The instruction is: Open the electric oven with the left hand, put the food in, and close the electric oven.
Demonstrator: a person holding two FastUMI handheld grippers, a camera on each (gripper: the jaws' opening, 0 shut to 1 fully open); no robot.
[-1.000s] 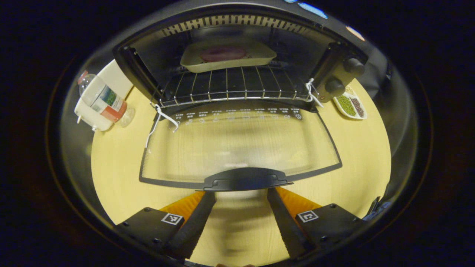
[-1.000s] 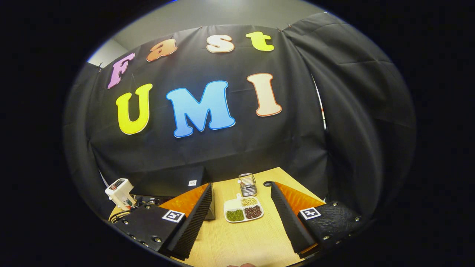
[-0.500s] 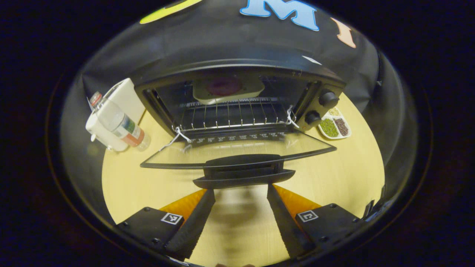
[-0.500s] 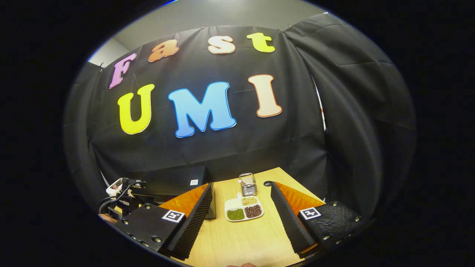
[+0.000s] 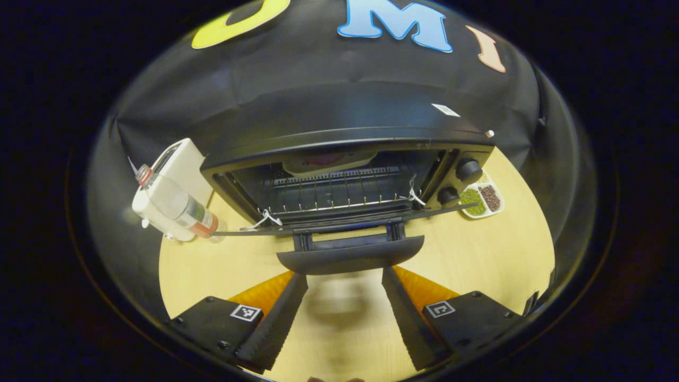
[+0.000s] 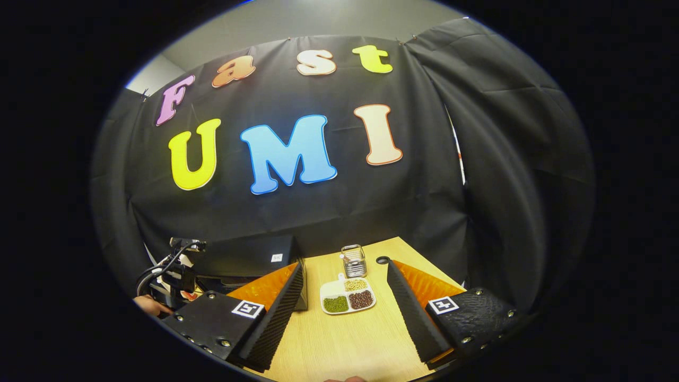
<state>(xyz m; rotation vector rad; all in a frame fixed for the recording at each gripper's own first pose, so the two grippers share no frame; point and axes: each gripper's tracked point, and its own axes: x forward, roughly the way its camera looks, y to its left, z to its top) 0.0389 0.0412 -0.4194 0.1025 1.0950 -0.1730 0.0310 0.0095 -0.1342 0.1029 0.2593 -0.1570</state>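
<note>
The black electric oven [image 5: 345,132] stands on the wooden table with its glass door [image 5: 339,227] hanging open, seen nearly edge-on. The door's handle [image 5: 350,259] lies just beyond my left gripper [image 5: 344,286], which is open with nothing between its fingers. Inside, a pale dish holding the reddish food [image 5: 329,161] rests at the back of the wire rack [image 5: 339,199]. In the right gripper view my right gripper [image 6: 345,289] is open and empty over the table, with the oven [image 6: 249,257] at the left behind one finger. The other gripper with its cable [image 6: 170,276] shows at far left.
A plastic bottle [image 5: 177,204] leans against a white appliance [image 5: 170,175] left of the oven. A divided plate of beans [image 5: 480,199] [image 6: 347,297] sits to the oven's right, a small clear container [image 6: 354,261] behind it. Two knobs [image 5: 467,170] face front.
The left gripper view has dropped and drawn back: the door went from being seen from above to edge-on, with the handle now facing me. In the right gripper view the other gripper came in at the left.
</note>
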